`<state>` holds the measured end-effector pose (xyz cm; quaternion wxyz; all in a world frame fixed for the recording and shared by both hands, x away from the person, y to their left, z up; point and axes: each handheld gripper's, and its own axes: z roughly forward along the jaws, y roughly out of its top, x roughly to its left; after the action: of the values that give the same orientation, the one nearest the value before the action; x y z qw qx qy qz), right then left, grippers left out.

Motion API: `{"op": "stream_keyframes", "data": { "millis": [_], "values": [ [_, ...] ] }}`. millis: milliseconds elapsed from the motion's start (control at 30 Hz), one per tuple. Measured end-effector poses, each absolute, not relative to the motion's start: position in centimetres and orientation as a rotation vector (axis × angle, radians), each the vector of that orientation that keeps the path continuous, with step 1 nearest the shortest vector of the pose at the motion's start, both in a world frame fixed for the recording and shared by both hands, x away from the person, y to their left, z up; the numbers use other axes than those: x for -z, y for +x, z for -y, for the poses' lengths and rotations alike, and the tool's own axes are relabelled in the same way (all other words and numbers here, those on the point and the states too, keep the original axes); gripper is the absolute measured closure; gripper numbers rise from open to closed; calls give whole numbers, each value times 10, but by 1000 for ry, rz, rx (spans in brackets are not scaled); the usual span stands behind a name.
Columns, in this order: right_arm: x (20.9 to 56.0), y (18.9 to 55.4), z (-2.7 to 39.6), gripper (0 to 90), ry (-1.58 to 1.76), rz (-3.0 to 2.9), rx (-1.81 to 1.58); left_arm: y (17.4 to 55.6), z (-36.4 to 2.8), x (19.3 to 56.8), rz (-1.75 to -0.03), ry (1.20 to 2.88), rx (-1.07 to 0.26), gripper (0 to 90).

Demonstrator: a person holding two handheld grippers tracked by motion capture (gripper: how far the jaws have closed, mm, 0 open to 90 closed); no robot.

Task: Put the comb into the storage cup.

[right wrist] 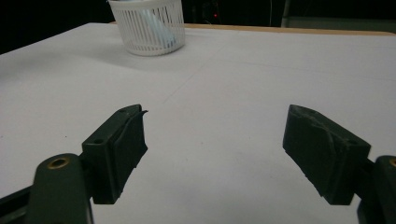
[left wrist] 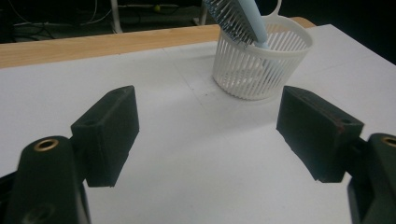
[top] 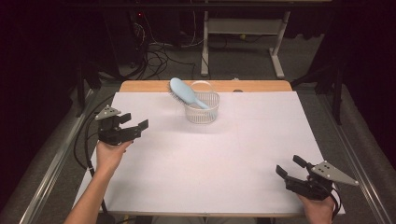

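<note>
The hairbrush's handle end is hidden down inside the white slatted basket, and in the right gripper view only a pale blue sliver shows through the slats while the brush head is cut off at the top. The left tongs, held palm-up at about nine o'clock on the white tabletop, gape wide with nothing between the jaws; the right tongs, near five o'clock, gape just as wide and empty. The brush leans in the basket at twelve o'clock, its long axis tilted, head up toward ten o'clock, bristles facing down-left.
</note>
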<state>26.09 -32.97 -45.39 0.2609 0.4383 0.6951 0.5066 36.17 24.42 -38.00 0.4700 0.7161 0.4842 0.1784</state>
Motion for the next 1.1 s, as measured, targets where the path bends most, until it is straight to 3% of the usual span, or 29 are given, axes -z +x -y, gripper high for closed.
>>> {"op": "stream_keyframes", "data": {
  "millis": [1100],
  "values": [
    [453, 260, 329, 217, 1181, -1874, -1378, 340, -256, 393, -1190, 1726, -432, 206]
  ]
}}
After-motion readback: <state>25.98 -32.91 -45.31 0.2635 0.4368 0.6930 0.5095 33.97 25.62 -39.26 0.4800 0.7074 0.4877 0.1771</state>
